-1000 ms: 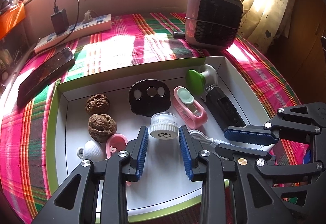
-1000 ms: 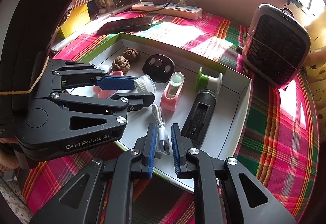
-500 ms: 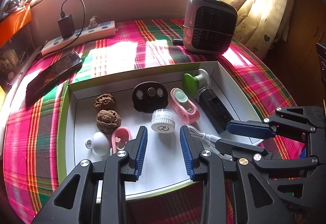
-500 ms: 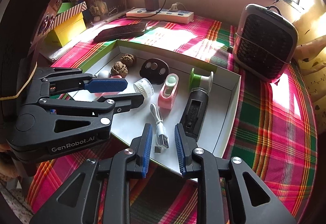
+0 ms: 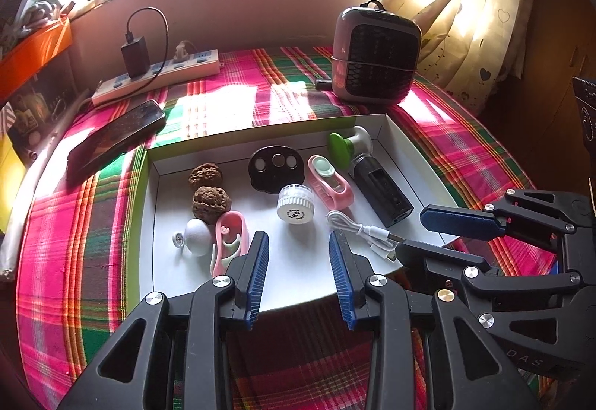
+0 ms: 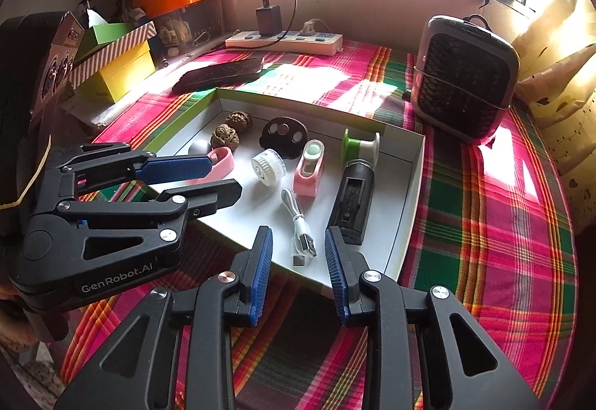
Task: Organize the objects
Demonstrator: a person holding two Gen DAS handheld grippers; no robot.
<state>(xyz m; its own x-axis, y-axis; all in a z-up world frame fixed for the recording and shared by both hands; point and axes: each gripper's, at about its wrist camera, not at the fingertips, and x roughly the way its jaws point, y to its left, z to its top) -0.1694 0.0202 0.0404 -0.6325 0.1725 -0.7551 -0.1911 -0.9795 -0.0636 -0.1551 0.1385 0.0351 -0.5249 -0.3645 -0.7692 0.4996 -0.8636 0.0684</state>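
In the left wrist view, we see our left gripper (image 5: 300, 261) spread over the near edge of the white tray (image 5: 149, 223), nothing between its pads. In the tray lie two walnuts (image 5: 211, 199), a white round cap (image 5: 295, 203), a pink clip (image 5: 329, 180), a black holder (image 5: 381, 192) and a white USB cable (image 5: 363, 229). Our right gripper (image 5: 424, 235) shows at the right edge.

In the right wrist view, our right gripper (image 6: 298, 263) is opening; the USB cable's plug (image 6: 303, 246) lies on the tray floor between its pads, not pinched. The tray (image 6: 409, 186) sits on a plaid-covered table (image 6: 484, 223), a small heater (image 6: 463, 89) behind it.
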